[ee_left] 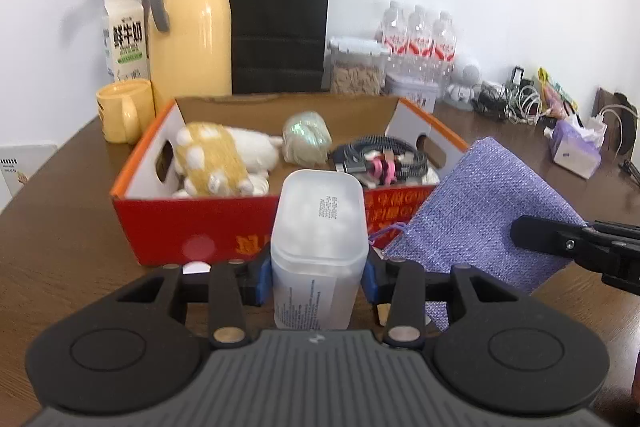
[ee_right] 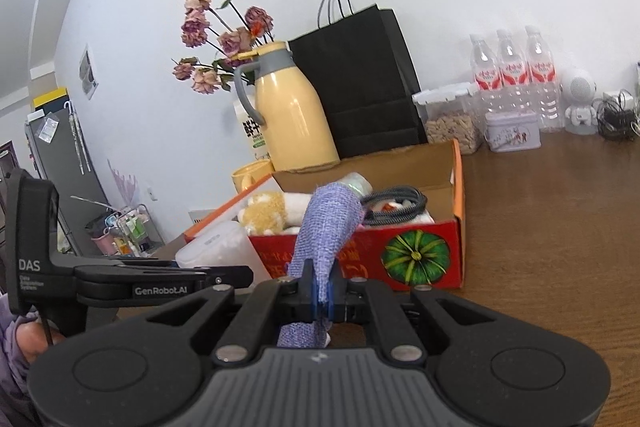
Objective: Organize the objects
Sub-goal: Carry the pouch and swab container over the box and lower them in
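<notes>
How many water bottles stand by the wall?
3 water bottles stand side by side against the wall, behind the clear food container and the small tin, right of the black paper bag. More could be hidden behind them.

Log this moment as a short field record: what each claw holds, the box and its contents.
left claw: shut on translucent container
right claw: shut on purple woven pouch
box: red cardboard, open, on wooden table
box contents: plush toy, coiled cables
both held items: in front of box, not inside
</notes>
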A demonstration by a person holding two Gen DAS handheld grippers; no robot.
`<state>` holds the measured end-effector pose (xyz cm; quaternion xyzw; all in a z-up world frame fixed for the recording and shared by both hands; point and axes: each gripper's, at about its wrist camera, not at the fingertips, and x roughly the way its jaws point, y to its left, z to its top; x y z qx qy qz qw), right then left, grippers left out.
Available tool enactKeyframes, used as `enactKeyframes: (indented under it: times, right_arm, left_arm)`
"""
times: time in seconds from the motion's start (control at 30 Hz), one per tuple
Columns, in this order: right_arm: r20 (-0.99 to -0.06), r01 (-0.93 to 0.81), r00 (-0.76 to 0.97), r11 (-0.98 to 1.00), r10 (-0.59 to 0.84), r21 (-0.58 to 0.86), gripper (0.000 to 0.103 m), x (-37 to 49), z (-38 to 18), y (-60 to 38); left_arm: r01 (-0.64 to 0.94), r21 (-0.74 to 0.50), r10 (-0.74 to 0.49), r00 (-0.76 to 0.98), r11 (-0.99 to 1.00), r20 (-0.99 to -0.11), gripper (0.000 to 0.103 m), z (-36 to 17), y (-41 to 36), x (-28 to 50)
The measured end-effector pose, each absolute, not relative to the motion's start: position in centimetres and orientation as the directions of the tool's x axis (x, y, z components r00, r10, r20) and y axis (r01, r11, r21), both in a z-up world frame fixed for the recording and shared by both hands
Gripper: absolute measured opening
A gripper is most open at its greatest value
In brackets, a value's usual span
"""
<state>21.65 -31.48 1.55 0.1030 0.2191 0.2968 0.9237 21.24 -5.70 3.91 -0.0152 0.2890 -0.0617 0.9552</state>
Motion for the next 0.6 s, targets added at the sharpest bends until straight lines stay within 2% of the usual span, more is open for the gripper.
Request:
enactKeyframes:
  times: [0.33,0.5,0.6]
  right_arm:
    - [-0.271,-0.535,0.738,0.781,0.618,0.322,0.004,22.6,5.2,-29.9]
    - [-0.25,-0.535,0.751,0.785,0.611,0.313,0.004,25.6,6.7,-28.5]
    - [-0.251,-0.518,0.759,0.791,0.601,0.325,0.004,28.3,6.8,-27.7]
  left_arm:
    - [0.102,-0.079,-0.127,0.872,0.992,-0.473,0.042,8.2,-4.4,22.1]
    - [0.099,-0.084,-0.126,0.892,0.992,-0.434,0.042,9.9,-4.3,24.8]
    - [0.092,-0.091,-0.122,0.889,0.992,-0.44,0.042,10.0,-4.4,26.9]
